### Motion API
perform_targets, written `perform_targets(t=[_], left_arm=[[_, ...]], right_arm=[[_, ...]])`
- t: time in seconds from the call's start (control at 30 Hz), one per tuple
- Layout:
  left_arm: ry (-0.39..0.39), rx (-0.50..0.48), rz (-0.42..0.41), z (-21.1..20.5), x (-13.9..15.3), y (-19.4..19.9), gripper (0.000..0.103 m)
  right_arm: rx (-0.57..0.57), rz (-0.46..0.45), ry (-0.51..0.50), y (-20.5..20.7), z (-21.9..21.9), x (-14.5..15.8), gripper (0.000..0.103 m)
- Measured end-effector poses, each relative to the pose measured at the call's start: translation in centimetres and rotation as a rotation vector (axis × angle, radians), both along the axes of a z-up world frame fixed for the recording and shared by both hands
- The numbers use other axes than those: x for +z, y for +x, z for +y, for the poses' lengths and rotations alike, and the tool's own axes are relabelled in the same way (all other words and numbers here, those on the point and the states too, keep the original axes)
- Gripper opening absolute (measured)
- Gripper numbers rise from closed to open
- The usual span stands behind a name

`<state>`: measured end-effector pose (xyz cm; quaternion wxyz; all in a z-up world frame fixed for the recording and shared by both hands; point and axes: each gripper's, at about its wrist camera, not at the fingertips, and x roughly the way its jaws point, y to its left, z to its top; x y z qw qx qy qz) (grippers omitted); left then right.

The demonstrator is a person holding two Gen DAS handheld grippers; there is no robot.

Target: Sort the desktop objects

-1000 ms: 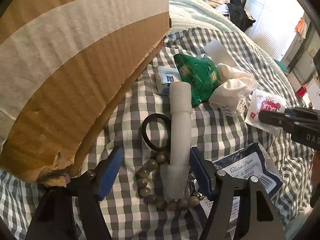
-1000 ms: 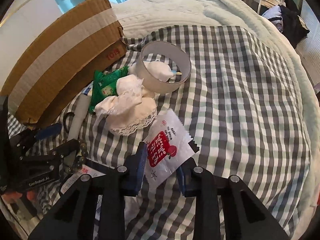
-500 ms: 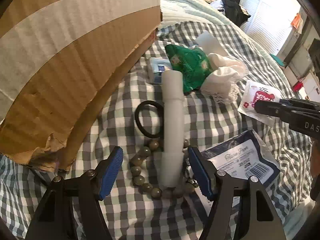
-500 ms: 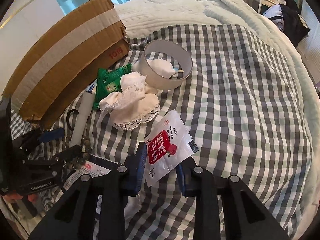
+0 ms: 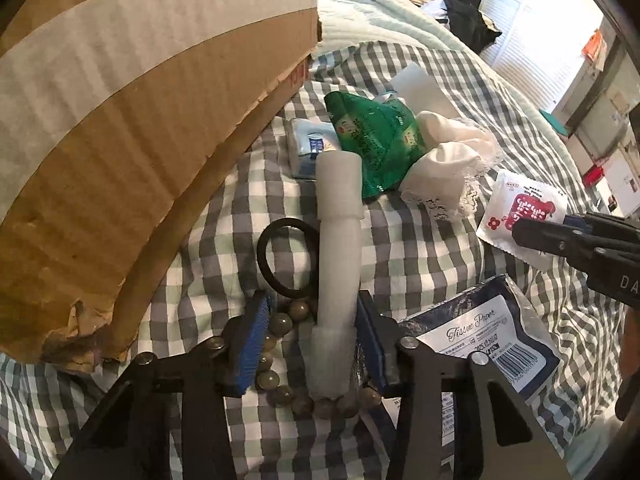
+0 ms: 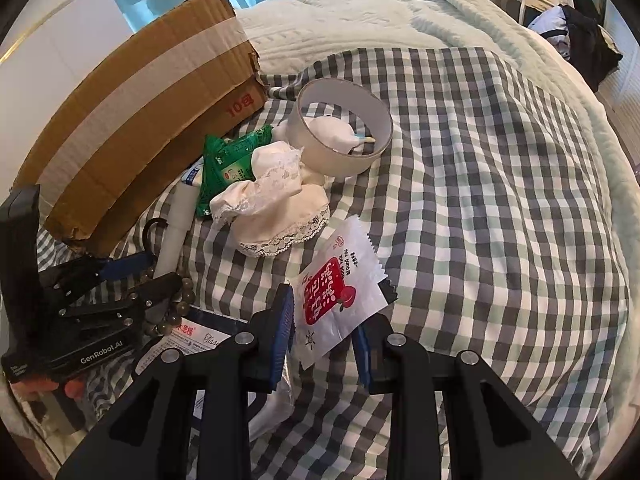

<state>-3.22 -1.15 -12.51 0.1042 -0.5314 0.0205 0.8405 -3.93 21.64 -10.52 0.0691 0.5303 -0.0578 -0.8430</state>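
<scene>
A long white tube (image 5: pixel 338 256) lies on the checked cloth (image 6: pixel 480 200), its near end resting on a bracelet of olive beads (image 5: pixel 280 324). My left gripper (image 5: pixel 312 344) straddles that near end and its jaws are closing. The right pad is close against the tube, while the left pad still stands apart over the beads. A white sachet with a red label (image 6: pixel 340 300) sits bowed between the blue pads of my right gripper (image 6: pixel 324 332), which is shut on it. The right gripper (image 5: pixel 560 236) also shows in the left wrist view, over the sachet (image 5: pixel 516 204).
A taped cardboard box (image 5: pixel 120 120) rises at the left. A black hair tie (image 5: pixel 288 256), a green packet (image 5: pixel 372 140), white lace cloth (image 5: pixel 448 164), a small blue-white pack (image 5: pixel 308 144) and a dark tissue pack (image 5: pixel 480 340) lie around. A tape ring (image 6: pixel 340 132) sits behind.
My left gripper's jaws have narrowed around the near end of the white tube. The right gripper and its sachet have kept still.
</scene>
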Motion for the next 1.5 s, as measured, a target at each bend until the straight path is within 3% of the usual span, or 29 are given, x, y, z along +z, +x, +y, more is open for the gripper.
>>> perform_targets(t=[0.07,0.13,0.2,0.6,0.73,0.9,1.37,1.5], left_arm=[[0.009,-0.009,-0.003,-0.1,0.2,0.1,0.036],[0.029,-0.037,-0.006,0.0,0.5,0.3,0.020],[0.023,-0.056,-0.001,0.2,0.9,0.4,0.020],[0.033,-0.053,-0.050,0.2,0.2,0.1,0.023],[0.056,-0.074,-0.032,0.2,0.9,0.5,0.019],[0.108,-0.056,-0.074,-0.5,1.2,0.4,0.019],[0.129,-0.094,-0.028,-1.3,4.3,3.1,0.019],[0.131,-0.090,-0.080,-1.9,3.4,3.1,0.019]], right_arm=[[0.000,0.006,-0.001,0.0,0.0,0.1,0.027],[0.004,0.005,-0.014,0.1,0.1,0.2,0.021],[0.005,0.009,-0.016,0.2,0.1,0.3,0.015],[-0.005,0.002,-0.042,0.1,0.0,-0.1,0.015],[0.011,0.021,-0.040,0.3,-0.4,0.5,0.013],[-0.002,0.034,-0.035,0.5,-0.1,1.0,0.012],[-0.004,0.038,-0.051,1.8,-1.7,2.7,0.012],[-0.005,0.014,-0.055,1.9,-2.1,2.0,0.012]])
